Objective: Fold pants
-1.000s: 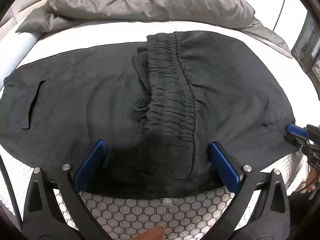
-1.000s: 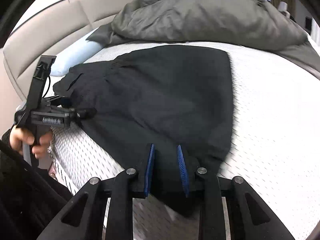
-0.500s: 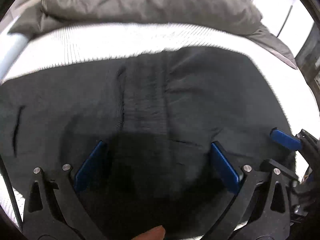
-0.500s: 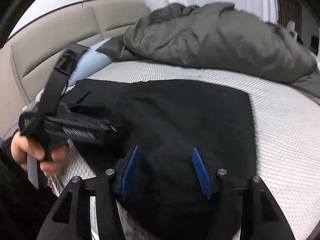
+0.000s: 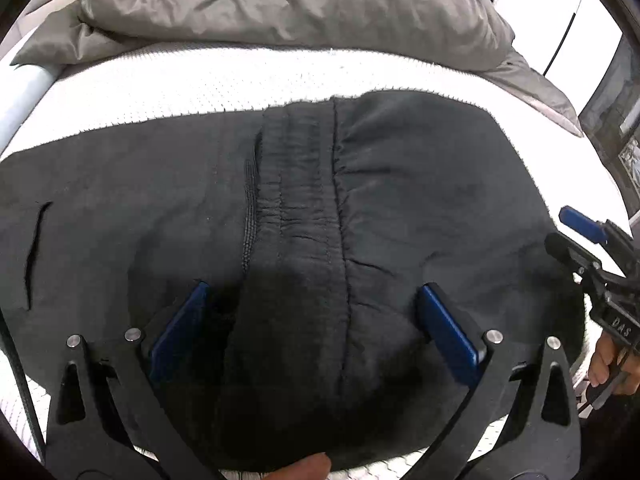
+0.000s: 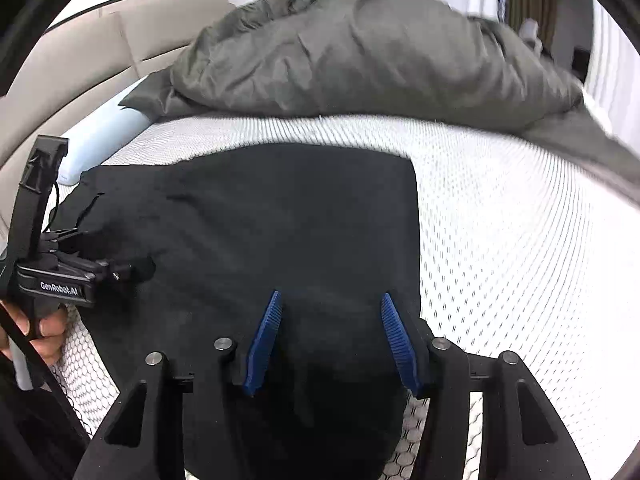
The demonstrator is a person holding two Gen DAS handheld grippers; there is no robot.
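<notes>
Black pants (image 5: pixel 360 208) lie folded across the middle of the frame on a white mattress (image 5: pixel 180 80), waistband running top to bottom. The left gripper (image 5: pixel 316 320) stands wide open over their near edge. A grey duvet (image 5: pixel 280 4) fills the top. The right gripper (image 5: pixel 592 248) enters at right.

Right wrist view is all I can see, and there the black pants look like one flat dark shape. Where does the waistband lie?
Observer: In the left wrist view the gathered waistband runs as a band over the middle of the pants, from their far edge toward the left gripper.
Operator: Are the left jaws closed on cloth?
Observer: No. They stand wide apart, and the waistband passes between them unpinched.
Operator: Is anything loose there?
Observer: A black braided cord lies along the waistband's left edge.
</notes>
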